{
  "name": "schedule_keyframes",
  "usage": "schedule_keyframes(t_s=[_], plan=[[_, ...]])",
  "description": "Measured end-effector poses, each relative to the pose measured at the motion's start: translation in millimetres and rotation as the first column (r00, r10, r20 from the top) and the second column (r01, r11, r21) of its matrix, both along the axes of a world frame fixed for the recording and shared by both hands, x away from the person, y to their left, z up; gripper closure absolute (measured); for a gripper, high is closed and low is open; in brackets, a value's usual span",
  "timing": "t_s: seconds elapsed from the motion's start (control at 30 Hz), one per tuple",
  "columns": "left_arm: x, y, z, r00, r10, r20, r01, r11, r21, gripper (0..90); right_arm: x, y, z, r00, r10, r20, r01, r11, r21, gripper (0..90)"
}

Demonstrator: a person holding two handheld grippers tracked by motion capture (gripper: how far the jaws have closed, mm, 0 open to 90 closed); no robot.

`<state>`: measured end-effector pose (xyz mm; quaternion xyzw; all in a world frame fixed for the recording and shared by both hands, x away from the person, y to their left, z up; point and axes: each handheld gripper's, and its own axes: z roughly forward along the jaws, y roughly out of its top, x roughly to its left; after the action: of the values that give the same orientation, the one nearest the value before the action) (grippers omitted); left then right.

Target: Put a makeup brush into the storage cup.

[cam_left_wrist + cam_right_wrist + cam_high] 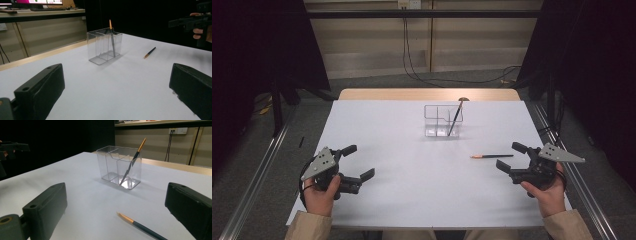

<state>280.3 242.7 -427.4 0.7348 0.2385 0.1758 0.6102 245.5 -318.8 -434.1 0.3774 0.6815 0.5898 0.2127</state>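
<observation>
One pencil [455,118] is already stood in the clear organizer [442,120]; one pencil on the table [492,156] remains, near the right gripper [512,158]. Left gripper [358,161]: both sets of jaws are held wide, empty.

The right gripper [115,212] presents its two black jaws at the bottom corners, spread wide apart with nothing between them but the white table surface [82,195]. A dark pencil with a gold-coloured end [140,226] lies flat on the table between the jaws, nearer the right-hand one and touching neither. Farther off stands a clear plastic organiser [112,165] divided into compartments. A second pencil [136,153] leans inside its right-hand compartment, tip at the floor, gold end projecting above the rim. At the left edge, the other gripper [11,148] is visible against a dark background.
</observation>
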Motion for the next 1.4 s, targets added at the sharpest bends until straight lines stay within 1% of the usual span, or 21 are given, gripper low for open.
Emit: schedule_keyframes(t_s=[0.47, 0.5, 0.67, 0.83, 1.07, 1.1, 1.13, 1.2, 1.23, 1.4], plan=[[0.1, 0.4, 0.3, 1.0000, 0.003, 0.000, -0.003, 1.0000, 0.000, 0.0, 10.3, 2.8, 0.1, 0.9999, 0.005, -0.012, -0.005, 1.000, -0.009, 3.6], [-0.2, 0.1, 0.3, 1.0000, 0.003, -0.002, -0.003, 1.0000, -0.004, 0.0, 11.1, 2.5, 0.3, 0.9999, 0.005, -0.014, -0.005, 1.000, -0.010, 3.6], [0.3, 0.3, 0.4, 1.0000, 0.004, 0.002, -0.004, 1.0000, 0.004, 0.0, 16.3, 3.2, 1.5, 0.9999, 0.004, -0.015, -0.004, 1.000, -0.014, 3.6], [0.2, 0.5, 0.6, 1.0000, 0.005, 0.001, -0.005, 1.0000, 0.001, 0.0, 22.3, 4.2, 2.2, 0.9999, 0.003, -0.017, -0.003, 1.000, -0.019, 3.6], [0.3, 0.6, 0.4, 1.0000, 0.003, 0.001, -0.003, 1.0000, 0.001, 0.0, 31.3, 5.7, 3.7, 0.9998, 0.005, -0.021, -0.006, 0.999, -0.043, 3.6], [0.2, 0.3, 0.3, 1.0000, 0.003, -0.001, -0.003, 1.0000, -0.005, 0.0, 32.5, 5.6, 4.2, 0.9997, 0.005, -0.025, -0.006, 0.999, -0.046, 3.6], [0.4, 0.7, 0.3, 1.0000, 0.004, 0.001, -0.004, 1.0000, 0.002, 0.0, 34.0, 5.3, 4.5, 0.9996, 0.008, -0.025, -0.010, 0.999, -0.051, 3.6], [0.3, 0.3, 0.2, 1.0000, 0.003, -0.001, -0.003, 1.0000, -0.003, 0.0, 37.0, 4.9, 4.7, 0.9996, 0.004, -0.028, -0.006, 0.999, -0.054, 3.6], [0.3, 0.6, 0.4, 1.0000, 0.004, 0.001, -0.004, 1.0000, 0.003, 0.0, 38.5, 4.7, 4.9, 0.9995, 0.003, -0.030, -0.004, 0.998, -0.055, 3.6], [0.2, 0.5, 0.3, 1.0000, 0.006, 0.000, -0.006, 1.0000, -0.001, 0.0, 46.1, 3.2, 5.1, 0.9993, -0.004, -0.037, 0.001, 0.998, -0.068, 3.6]])
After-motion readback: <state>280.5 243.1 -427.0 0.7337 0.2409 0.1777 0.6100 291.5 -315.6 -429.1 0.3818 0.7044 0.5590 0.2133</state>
